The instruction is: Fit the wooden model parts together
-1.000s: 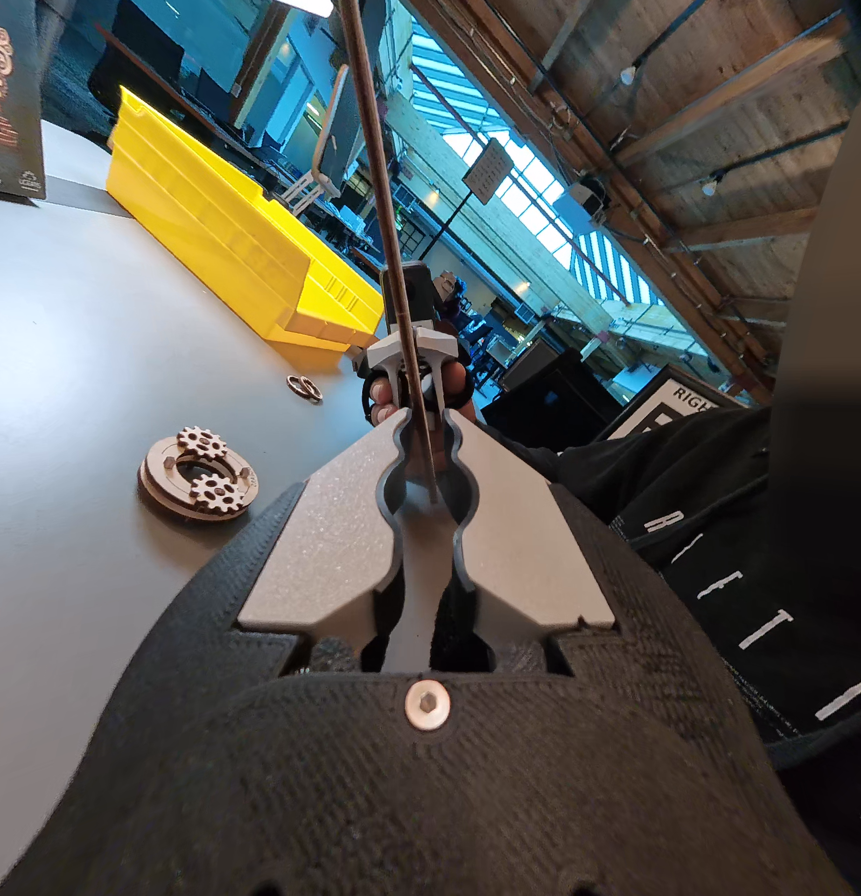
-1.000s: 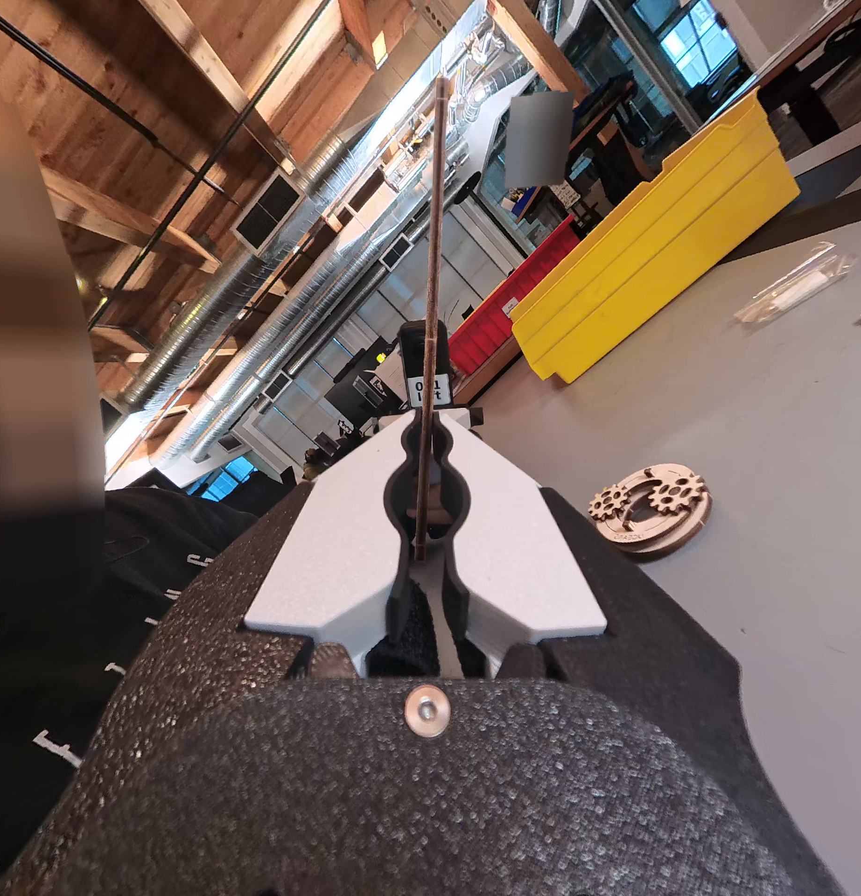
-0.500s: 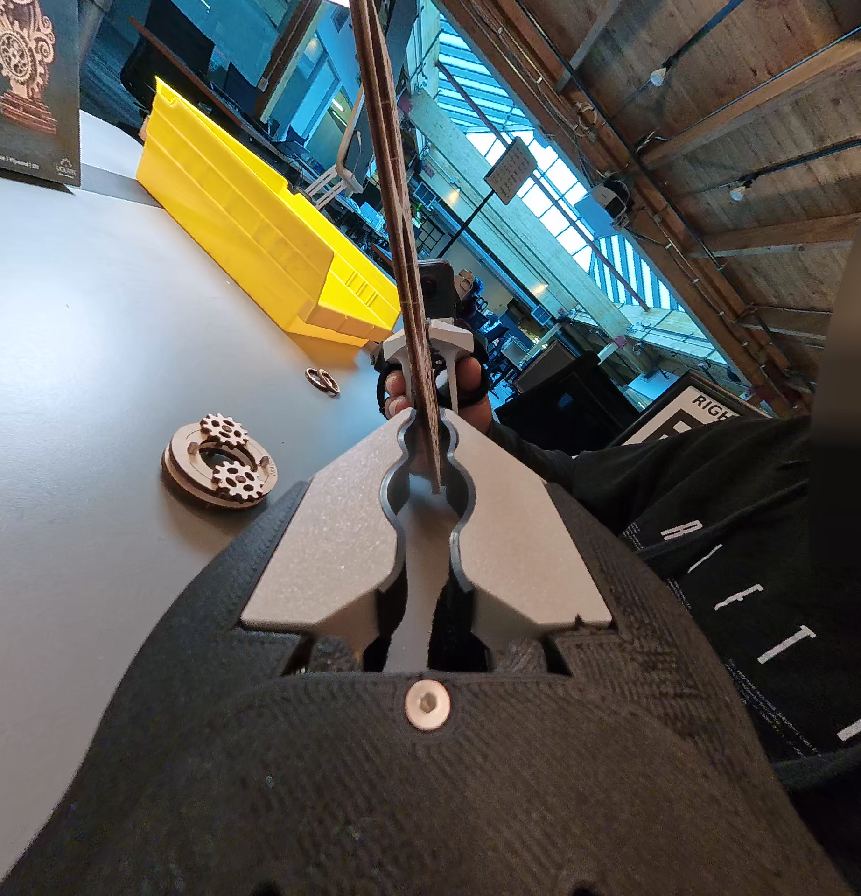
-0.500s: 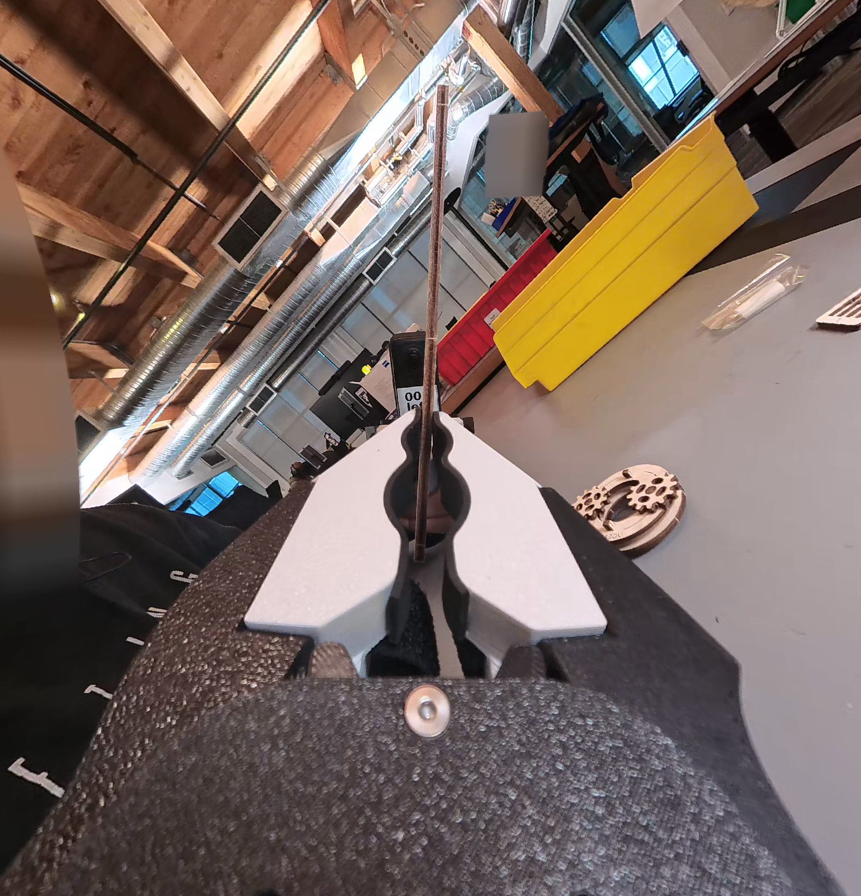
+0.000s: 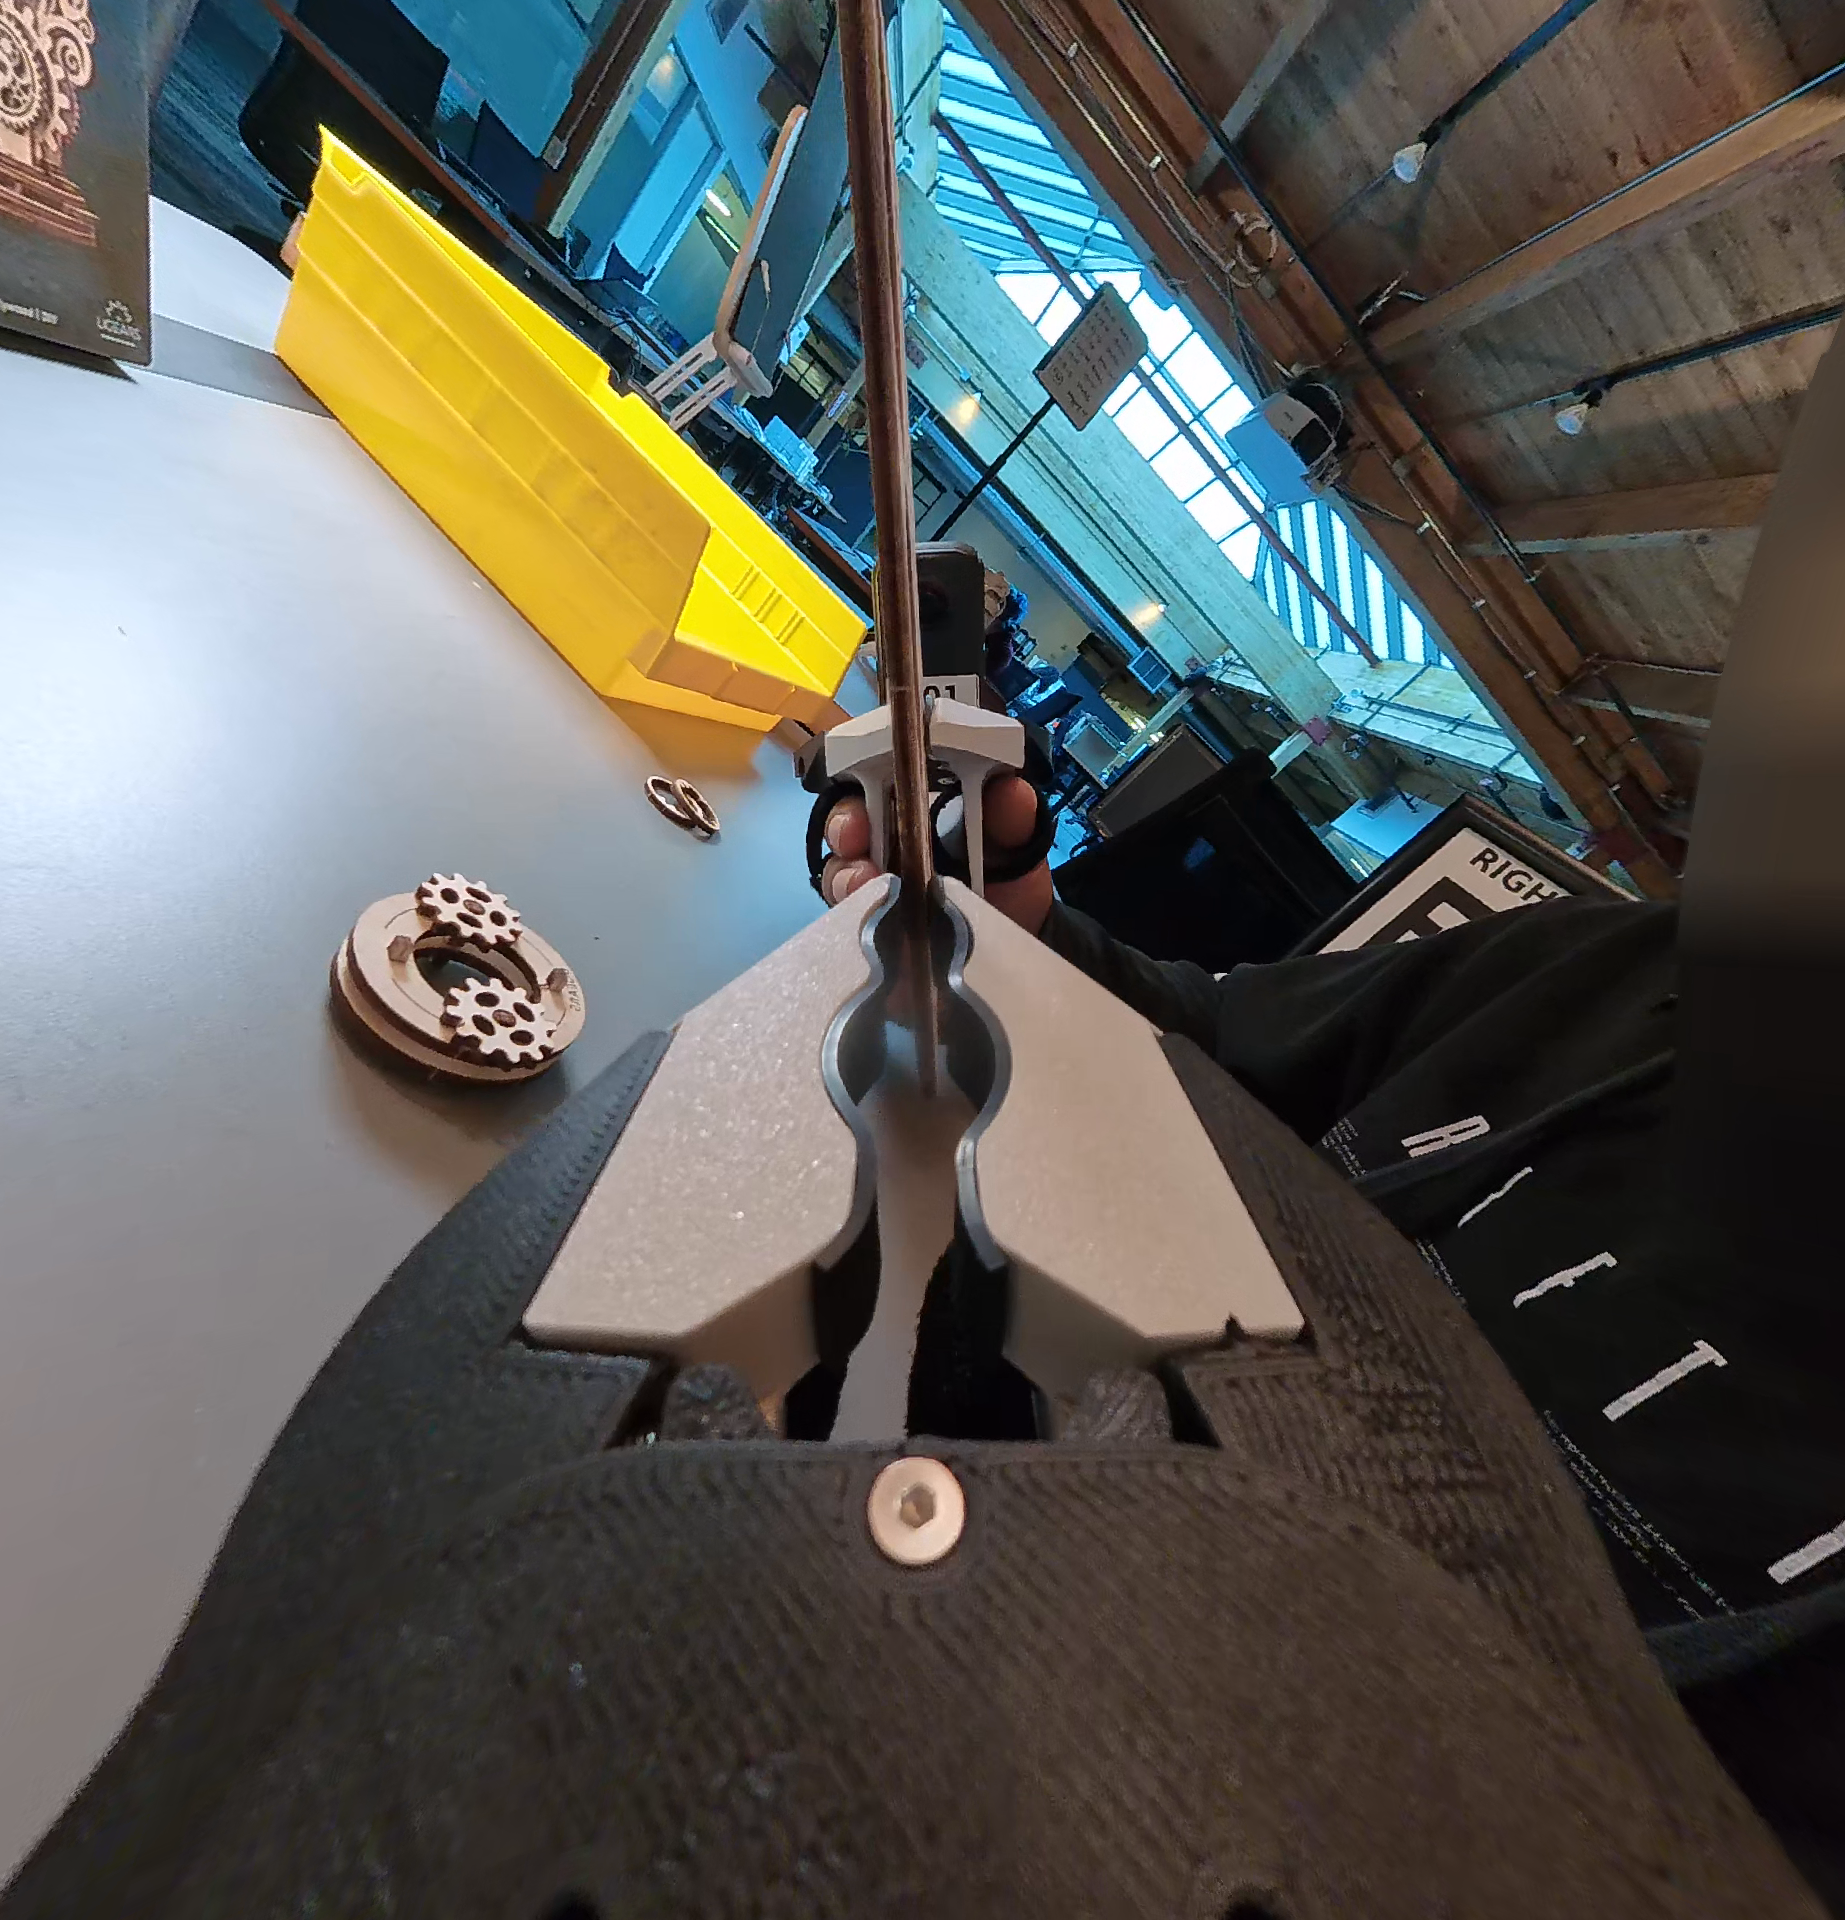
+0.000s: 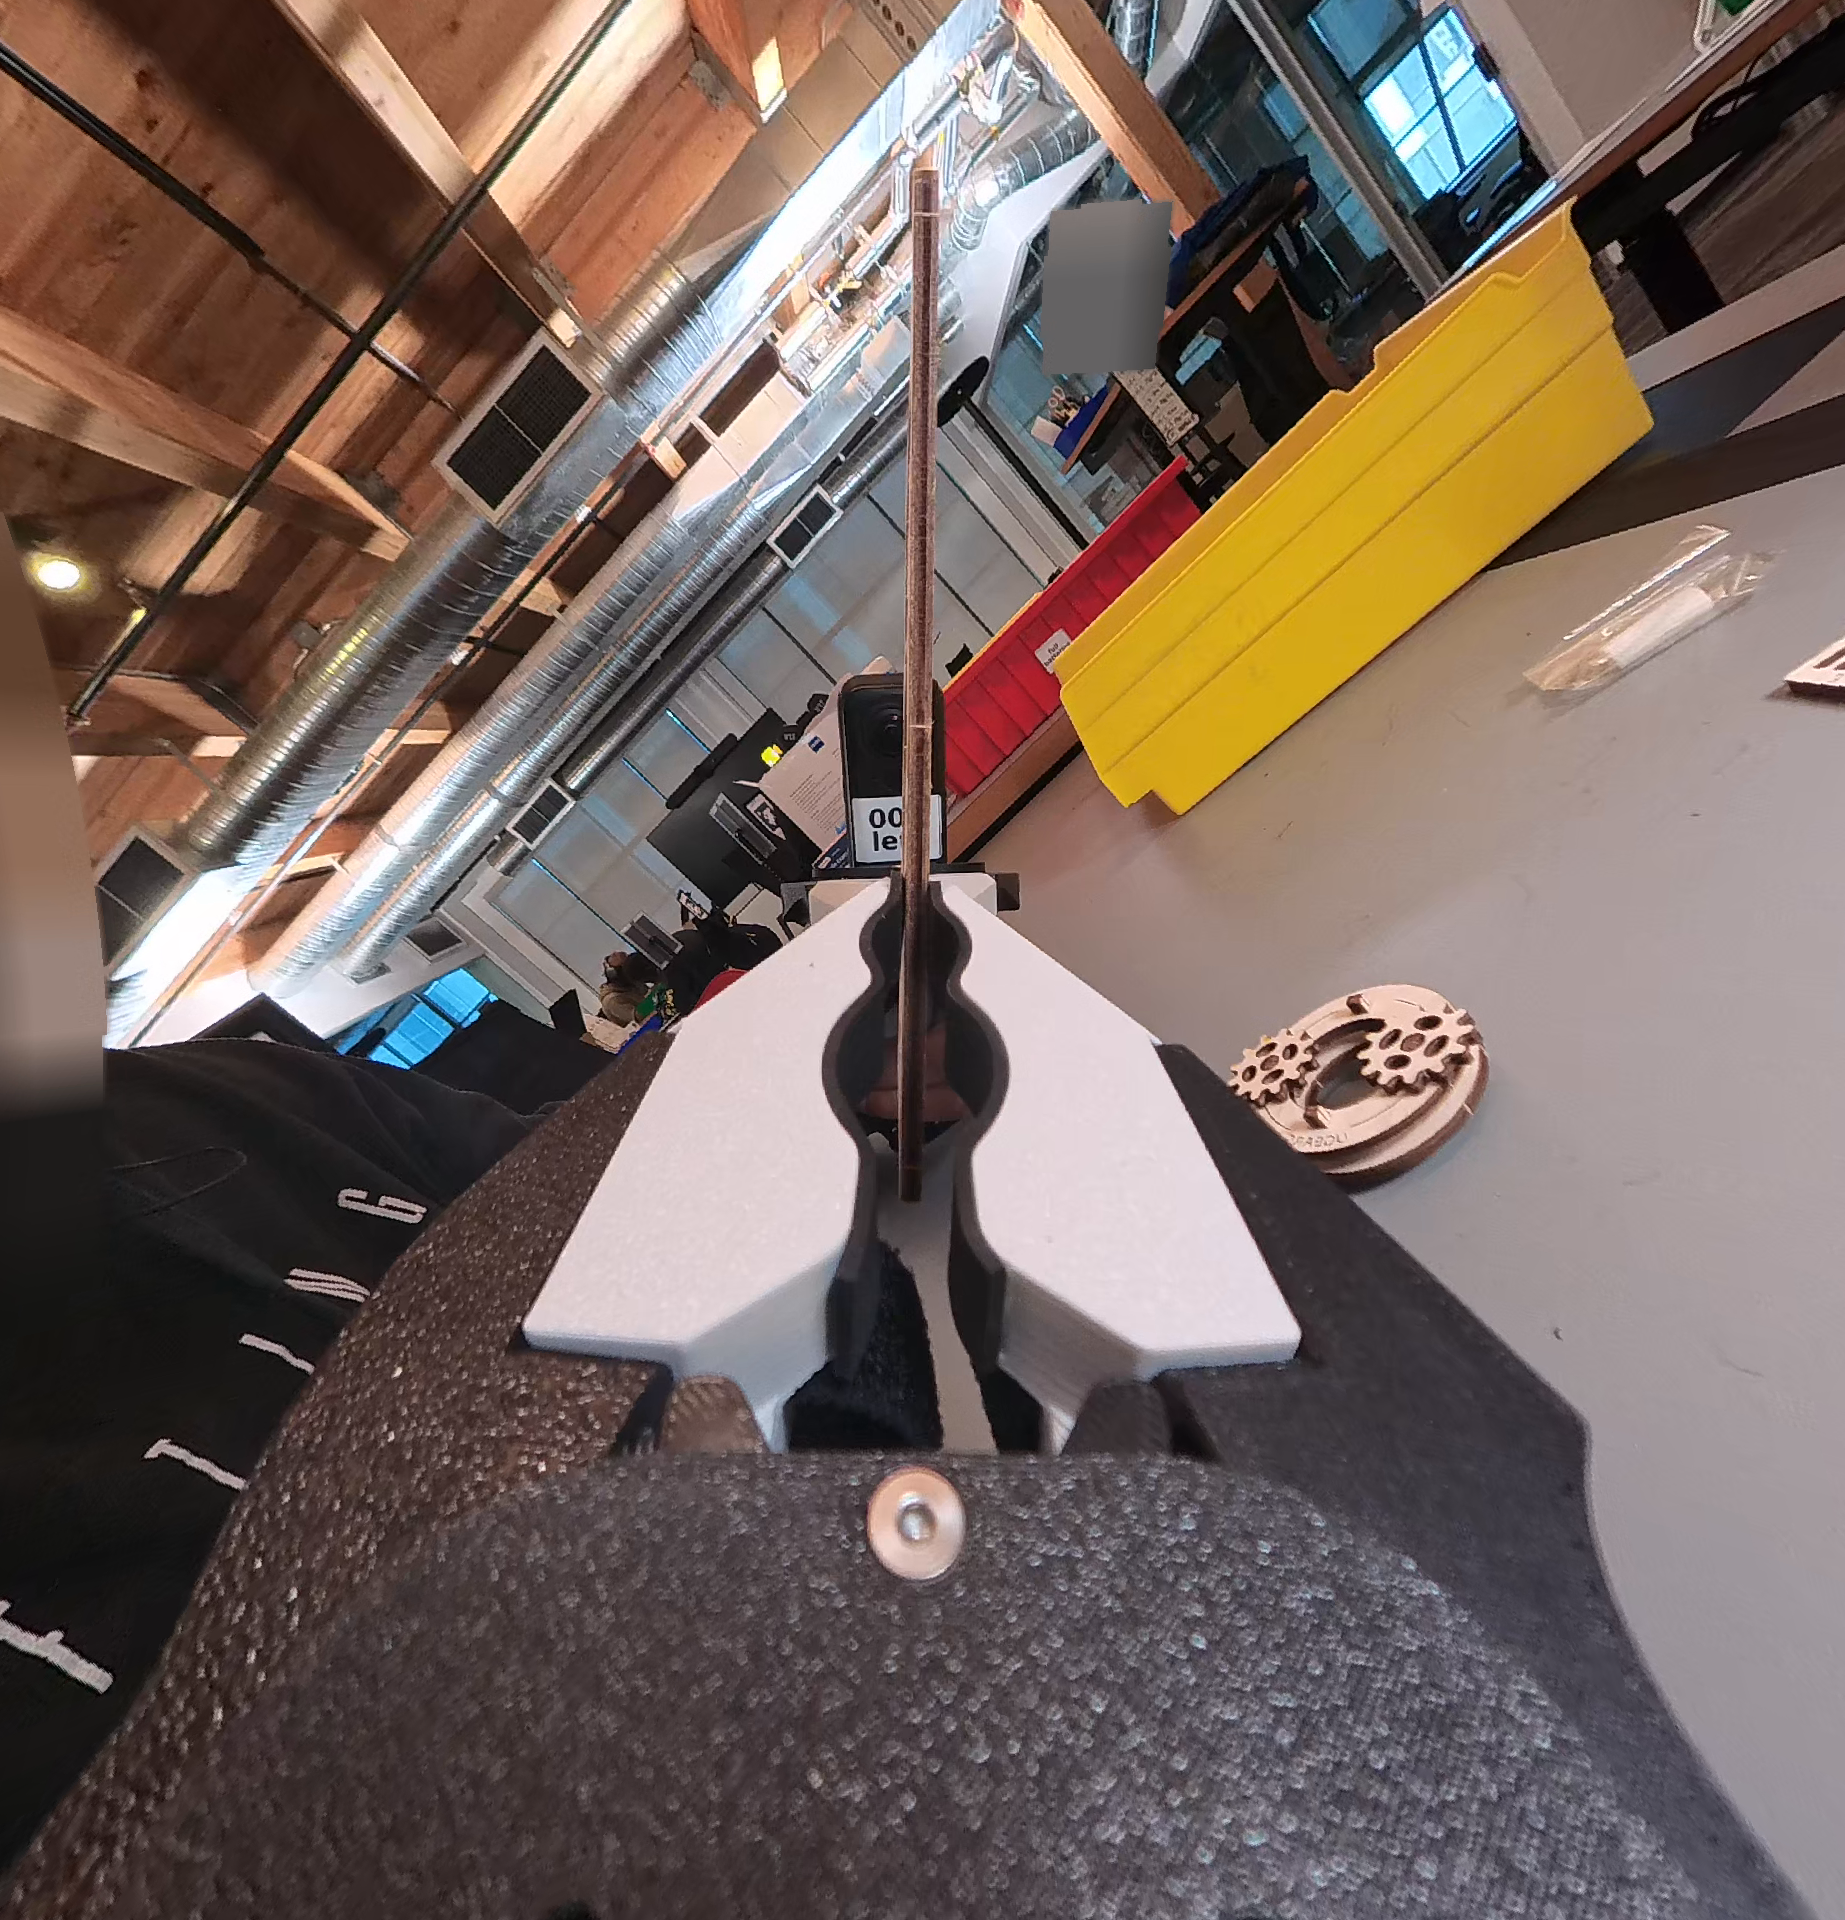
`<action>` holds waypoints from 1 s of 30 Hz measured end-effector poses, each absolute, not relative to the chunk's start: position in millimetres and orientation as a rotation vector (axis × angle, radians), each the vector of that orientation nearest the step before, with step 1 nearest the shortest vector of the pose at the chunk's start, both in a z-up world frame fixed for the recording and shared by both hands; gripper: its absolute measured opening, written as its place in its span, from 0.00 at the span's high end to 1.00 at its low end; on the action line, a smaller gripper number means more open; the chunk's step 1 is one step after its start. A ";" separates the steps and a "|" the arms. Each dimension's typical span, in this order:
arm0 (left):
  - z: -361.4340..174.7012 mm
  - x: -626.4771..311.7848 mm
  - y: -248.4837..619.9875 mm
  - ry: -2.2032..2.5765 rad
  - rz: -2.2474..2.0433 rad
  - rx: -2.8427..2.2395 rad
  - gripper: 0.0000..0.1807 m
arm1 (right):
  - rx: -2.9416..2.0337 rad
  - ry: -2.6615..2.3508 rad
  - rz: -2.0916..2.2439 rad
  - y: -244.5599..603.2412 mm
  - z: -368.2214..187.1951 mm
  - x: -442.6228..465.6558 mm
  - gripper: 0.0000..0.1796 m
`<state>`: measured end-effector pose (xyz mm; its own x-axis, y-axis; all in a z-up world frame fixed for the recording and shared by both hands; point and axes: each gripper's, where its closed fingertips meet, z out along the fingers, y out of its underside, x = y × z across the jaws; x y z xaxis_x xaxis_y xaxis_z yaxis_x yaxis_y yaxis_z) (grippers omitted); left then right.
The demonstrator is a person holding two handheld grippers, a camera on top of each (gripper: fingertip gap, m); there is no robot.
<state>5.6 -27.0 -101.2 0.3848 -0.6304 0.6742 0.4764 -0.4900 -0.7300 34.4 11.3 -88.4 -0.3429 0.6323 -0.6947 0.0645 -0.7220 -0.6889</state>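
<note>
1. You had the left tongs [image 5: 910,904] closed on the thin flat brown wooden sheet [image 5: 882,416], which showed edge-on and rose upright out of the view.
2. Your right tongs [image 6: 913,904] were closed on the same sheet [image 6: 920,540] from the opposite side, so the two tongs faced each other with the sheet held in the air between them, above the grey table [image 5: 170,644].
3. The round layered wooden disc carrying two small gears [image 5: 459,982] lay flat on the table, well apart from the sheet; a pair of small wooden rings [image 5: 682,805] lay near the long yellow plastic bin [image 5: 544,468].
4. Judgement: you needed to keep both grips square to the thin edge, as any twist between them would likely flex or crack it.
5. Judgement: one side should let go only once the other held the sheet firmly.
</note>
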 end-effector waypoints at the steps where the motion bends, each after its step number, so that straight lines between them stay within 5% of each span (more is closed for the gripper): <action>1: -101.2 5.6 -27.0 0.138 -1.338 -1.604 0.99 | -1.523 -0.905 2.120 11.3 -88.4 34.3 0.99; 30: -100.9 1.2 -25.3 0.076 -1.412 -1.588 0.99 | -1.502 -0.854 2.094 24.0 -83.3 39.4 0.97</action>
<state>1.2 -25.3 -100.9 0.3245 -0.6053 0.7269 0.5233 -0.5253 -0.6710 39.4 24.0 -83.3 -0.3258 0.6516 -0.6851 0.0134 -0.7214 -0.6924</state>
